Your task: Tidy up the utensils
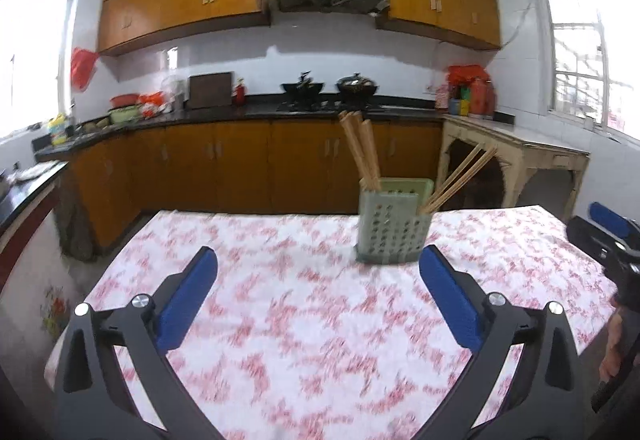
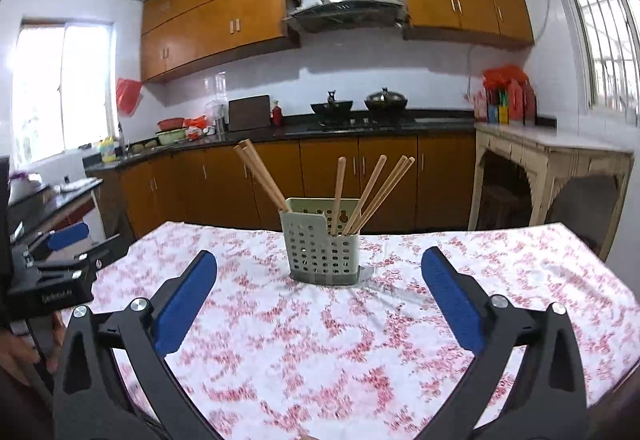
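A pale green perforated utensil holder (image 1: 394, 226) (image 2: 322, 242) stands on the table with the red-and-white floral cloth (image 1: 304, 320) (image 2: 320, 340). Several wooden chopsticks (image 1: 362, 150) (image 2: 370, 192) stand in it, some leaning left, some leaning right. My left gripper (image 1: 318, 268) is open and empty, above the cloth, near side of the holder. My right gripper (image 2: 320, 272) is open and empty, with the holder just beyond its blue pads. Each gripper also shows at the edge of the other's view: the right one (image 1: 612, 232), the left one (image 2: 56, 260).
Behind the table run wooden base cabinets (image 2: 328, 176) with a black counter holding woks and a stove (image 2: 360, 108). A beige side table (image 2: 552, 164) stands at the right. Another counter (image 1: 24, 184) runs along the left.
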Demonstrator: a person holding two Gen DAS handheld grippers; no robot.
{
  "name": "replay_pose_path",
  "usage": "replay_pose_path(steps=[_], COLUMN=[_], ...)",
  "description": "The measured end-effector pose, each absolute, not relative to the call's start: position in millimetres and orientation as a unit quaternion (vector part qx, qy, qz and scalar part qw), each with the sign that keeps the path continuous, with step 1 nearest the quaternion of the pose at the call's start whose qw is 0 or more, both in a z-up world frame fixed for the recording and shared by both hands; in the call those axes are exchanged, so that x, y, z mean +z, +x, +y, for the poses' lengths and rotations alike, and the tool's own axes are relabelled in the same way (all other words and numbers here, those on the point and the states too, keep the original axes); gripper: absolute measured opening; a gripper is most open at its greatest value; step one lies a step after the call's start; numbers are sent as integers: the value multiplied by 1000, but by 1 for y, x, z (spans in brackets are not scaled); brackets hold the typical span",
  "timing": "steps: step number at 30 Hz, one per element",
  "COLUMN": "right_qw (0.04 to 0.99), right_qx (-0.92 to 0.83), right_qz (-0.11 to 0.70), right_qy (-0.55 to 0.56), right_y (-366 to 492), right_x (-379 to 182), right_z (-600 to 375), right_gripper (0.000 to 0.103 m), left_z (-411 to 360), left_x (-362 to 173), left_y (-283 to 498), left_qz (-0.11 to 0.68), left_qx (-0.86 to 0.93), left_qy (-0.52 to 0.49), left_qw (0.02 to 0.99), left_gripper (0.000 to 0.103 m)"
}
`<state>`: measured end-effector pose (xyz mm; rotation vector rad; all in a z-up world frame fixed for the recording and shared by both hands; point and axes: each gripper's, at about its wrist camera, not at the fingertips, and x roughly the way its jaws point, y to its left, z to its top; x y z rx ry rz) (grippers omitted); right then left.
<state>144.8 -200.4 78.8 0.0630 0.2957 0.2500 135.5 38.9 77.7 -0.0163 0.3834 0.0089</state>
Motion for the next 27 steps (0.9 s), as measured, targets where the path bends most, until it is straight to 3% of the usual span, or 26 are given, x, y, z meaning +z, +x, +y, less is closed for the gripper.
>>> replay_pose_path(steps=[17,27], right_qw=[976,974], right_qx=[104,81], right_qz=[192,206], right_qy=[20,48], right_y=[84,76], right_x=[7,-6], right_z=[-193,-206], right_gripper=[101,101], left_z=[46,25], left_x=[18,-4], left_y=[74,64], left_qz=[213,223], left_qx=[39,31], left_qy=[-14,20], left_qw=[976,974], left_gripper=[99,99])
